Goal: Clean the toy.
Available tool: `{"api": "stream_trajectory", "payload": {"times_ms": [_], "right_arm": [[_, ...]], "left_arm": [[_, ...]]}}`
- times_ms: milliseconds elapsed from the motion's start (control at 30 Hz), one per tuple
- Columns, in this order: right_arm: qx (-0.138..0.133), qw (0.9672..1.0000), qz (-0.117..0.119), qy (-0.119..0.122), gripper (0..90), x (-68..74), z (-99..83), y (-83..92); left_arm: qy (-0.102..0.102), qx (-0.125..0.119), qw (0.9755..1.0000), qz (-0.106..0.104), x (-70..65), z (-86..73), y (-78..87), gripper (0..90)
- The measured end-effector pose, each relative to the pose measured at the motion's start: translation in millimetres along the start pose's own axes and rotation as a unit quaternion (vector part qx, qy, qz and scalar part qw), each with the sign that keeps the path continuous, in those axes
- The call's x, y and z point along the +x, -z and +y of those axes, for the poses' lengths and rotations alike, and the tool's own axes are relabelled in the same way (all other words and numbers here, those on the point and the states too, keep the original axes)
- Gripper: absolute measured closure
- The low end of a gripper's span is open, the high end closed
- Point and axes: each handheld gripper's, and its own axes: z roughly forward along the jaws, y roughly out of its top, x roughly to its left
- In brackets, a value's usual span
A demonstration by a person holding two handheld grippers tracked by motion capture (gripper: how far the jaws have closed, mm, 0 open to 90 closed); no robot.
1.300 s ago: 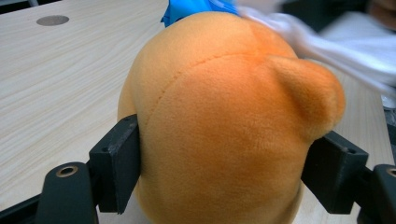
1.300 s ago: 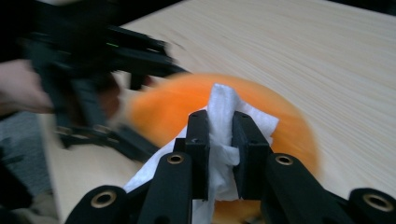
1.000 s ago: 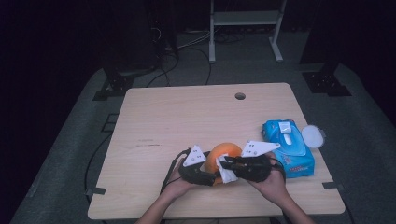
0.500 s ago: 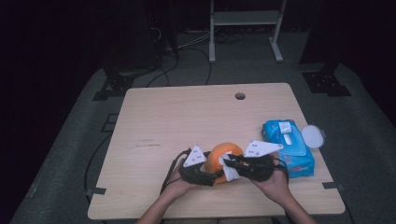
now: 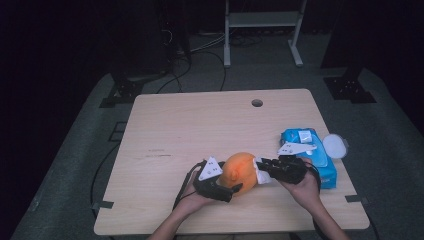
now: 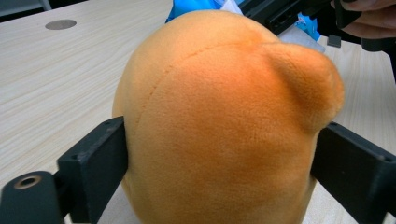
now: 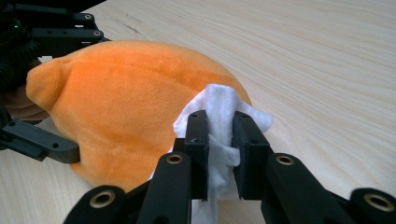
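An orange plush toy [image 5: 240,170] rests on the wooden table [image 5: 200,130] near its front edge. My left gripper [image 5: 231,186] reaches in from the left with its jaws on either side of the plush [image 6: 224,116]. Those jaws have just been opening, but both still touch the fabric. My right gripper [image 5: 260,169] comes from the right, shut on a crumpled white wipe [image 7: 219,100]. The wipe presses against the plush's side [image 7: 130,116]. In the right gripper view, the right gripper [image 7: 219,130] pinches the wipe tightly.
A blue pack of wipes [image 5: 307,150] lies at the table's right edge, just behind my right hand. A round white lid [image 5: 335,146] sits beside it. A cable hole [image 5: 257,103] is at the far side of the table.
My right gripper has moved left and slightly down, bringing the wipe against the plush. The left gripper has stayed in place.
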Motion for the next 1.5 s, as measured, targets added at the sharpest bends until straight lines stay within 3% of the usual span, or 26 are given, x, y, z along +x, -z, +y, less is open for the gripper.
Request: {"api": "stream_trajectory", "payload": {"times_ms": [167,333,467,600,700,767,867,1000,1133,1267,1333,1433,1467,1500], "right_arm": [[-0.002,0.9998,0.006,-0.017,76.6,-6.6,-1.0,-1.8],[0.001,0.9996,-0.003,-0.028,76.7,-13.8,-2.7,-1.8],[-0.015,0.9998,0.011,-0.012,76.8,0.1,4.9,3.8],[-0.036,0.9982,0.044,0.018,76.7,24.7,16.3,9.4],[-0.033,0.9984,0.038,0.026,76.7,24.8,16.1,8.2],[-0.029,0.9988,0.039,0.012,76.7,16.4,12.8,5.7],[-0.015,0.9997,0.017,-0.01,76.7,-1.9,4.1,3.0],[-0.015,0.9995,0.019,-0.019,76.8,-2.5,3.5,3.6],[-0.024,0.9992,0.031,0.004,76.8,16.5,9.7,6.4],[-0.045,0.9961,0.072,0.026,76.8,36.9,18.9,11.4],[-0.036,0.9961,0.055,0.06,76.7,47.7,21.9,9.4],[-0.032,0.9965,0.049,0.06,76.6,43.3,20.0,6.7],[-0.031,0.9974,0.05,0.042,76.6,33.7,17.2,5.9],[-0.031,0.9974,0.05,0.042,76.6,33.7,17.2,5.9]], "left_arm": [[-0.003,-0.001,1.0,-0.005,0.5,-0.4,1.1,16.1],[-0.012,0.003,0.9999,-0.006,-0.6,0.0,1.0,16.1],[-0.016,0.003,0.9998,-0.008,-1.3,-0.6,0.9,16.1],[-0.032,0.006,0.9994,-0.008,-5.1,0.0,0.0,16.4],[-0.036,0.008,0.9993,-0.007,-5.7,-0.2,0.3,16.5],[-0.035,0.008,0.9993,-0.007,-6.2,0.0,-0.2,16.5],[-0.039,0.007,0.9992,-0.008,-6.7,-0.2,-0.6,16.5],[-0.041,0.01,0.9991,-0.009,-7.5,0.4,-0.7,16.4],[-0.05,0.018,0.9985,-0.012,-9.0,0.3,-0.1,16.4],[-0.067,0.017,0.9975,-0.012,-13.4,1.5,-1.7,16.5],[-0.072,0.017,0.9972,-0.01,-15.4,1.0,-1.6,16.5],[-0.068,0.015,0.9975,-0.014,-13.4,0.1,-1.3,16.5],[-0.063,0.013,0.9978,-0.015,-12.1,0.1,-1.8,16.5],[-0.063,0.013,0.9978,-0.015,-12.1,0.1,-1.8,16.5]]}}
